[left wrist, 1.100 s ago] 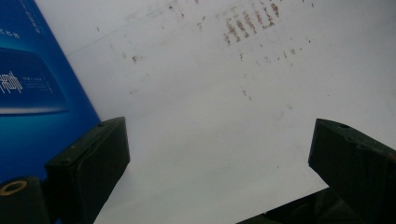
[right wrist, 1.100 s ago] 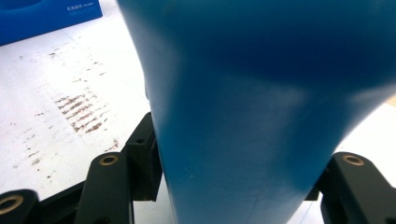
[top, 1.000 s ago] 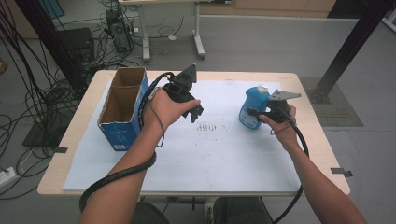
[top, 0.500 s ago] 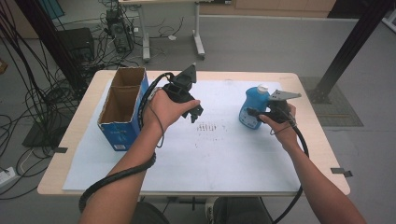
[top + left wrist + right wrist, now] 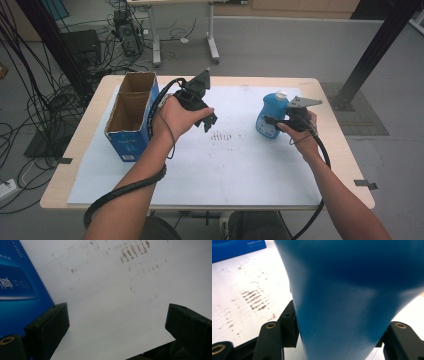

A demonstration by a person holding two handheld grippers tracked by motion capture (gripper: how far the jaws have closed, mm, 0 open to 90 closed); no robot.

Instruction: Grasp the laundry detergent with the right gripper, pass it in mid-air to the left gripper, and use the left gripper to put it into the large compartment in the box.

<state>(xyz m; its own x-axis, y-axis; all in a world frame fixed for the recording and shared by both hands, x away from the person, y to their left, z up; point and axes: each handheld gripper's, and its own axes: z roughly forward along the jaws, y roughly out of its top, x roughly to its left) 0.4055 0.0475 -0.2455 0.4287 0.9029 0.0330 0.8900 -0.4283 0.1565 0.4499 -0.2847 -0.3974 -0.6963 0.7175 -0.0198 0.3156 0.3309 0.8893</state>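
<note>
Blue bottle (image 5: pixel 272 114) clamped in right hand-held gripper (image 5: pixel 274 121); left hand-held gripper (image 5: pixel 209 120) agape.

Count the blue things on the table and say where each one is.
2. The open blue box stands at the table's left side; the blue bottle stands at the right, clamped in the right gripper. The box's inside is partly hidden.

left hand-held gripper (image 5: pixel 207 122) hangs with jaws apart; right hand-held gripper (image 5: pixel 267 120) clamped, level
</note>
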